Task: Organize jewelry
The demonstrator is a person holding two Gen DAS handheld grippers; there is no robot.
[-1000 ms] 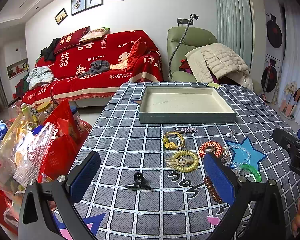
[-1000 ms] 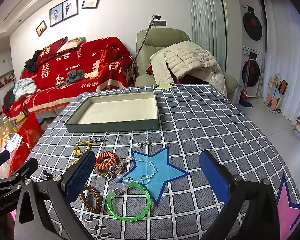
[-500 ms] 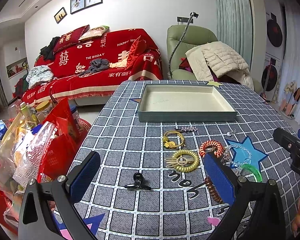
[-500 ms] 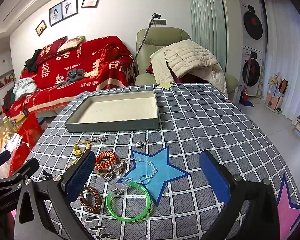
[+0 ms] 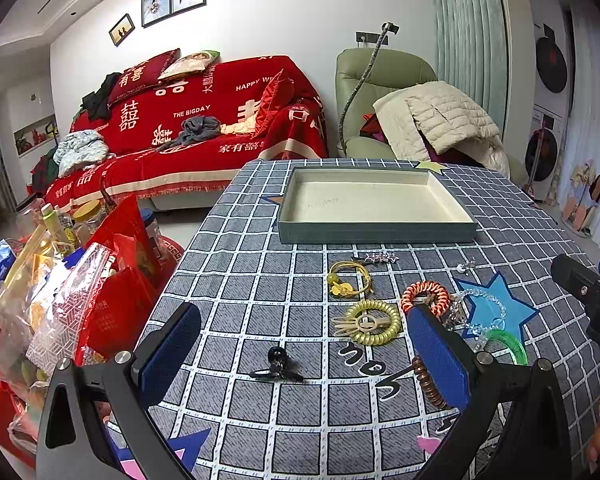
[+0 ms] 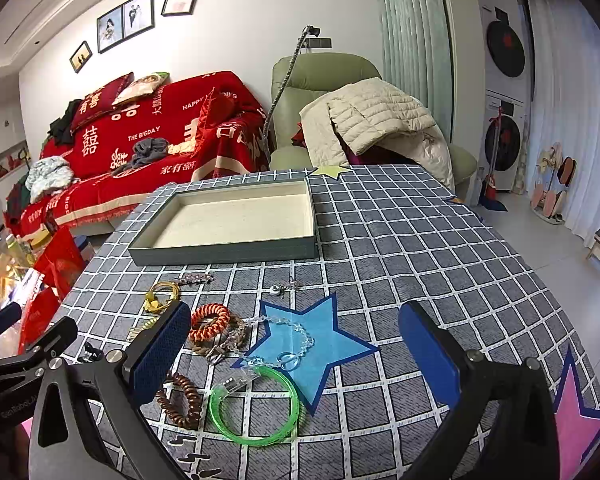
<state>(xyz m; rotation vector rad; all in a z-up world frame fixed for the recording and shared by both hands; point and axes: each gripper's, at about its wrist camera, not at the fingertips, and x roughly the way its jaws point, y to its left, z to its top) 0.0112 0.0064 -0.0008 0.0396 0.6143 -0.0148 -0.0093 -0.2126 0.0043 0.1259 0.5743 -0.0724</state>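
Red sofa cover (image 5: 204, 120): "THE BIGDAY" mid-backrest, "HAPPY W…" right of it (cut off by a cushion), white 囍 left of it, "家有囍" on the seat below. Red pillow (image 5: 142, 76) on the backrest top: "有喜".

Both views are pretty bright and evenly lit, soft indoor light with barely any shadows under the stuff on the checked tablecloth (image 5: 260, 280), and the white wall (image 6: 240, 40) looks clean without blown-out glare. Heavy fisheye warp though: straight lines bow hard toward the edges and the corners go black. Focus is sharp mid-frame, while the snack bags (image 5: 40, 300) at the left edge smear a bit.
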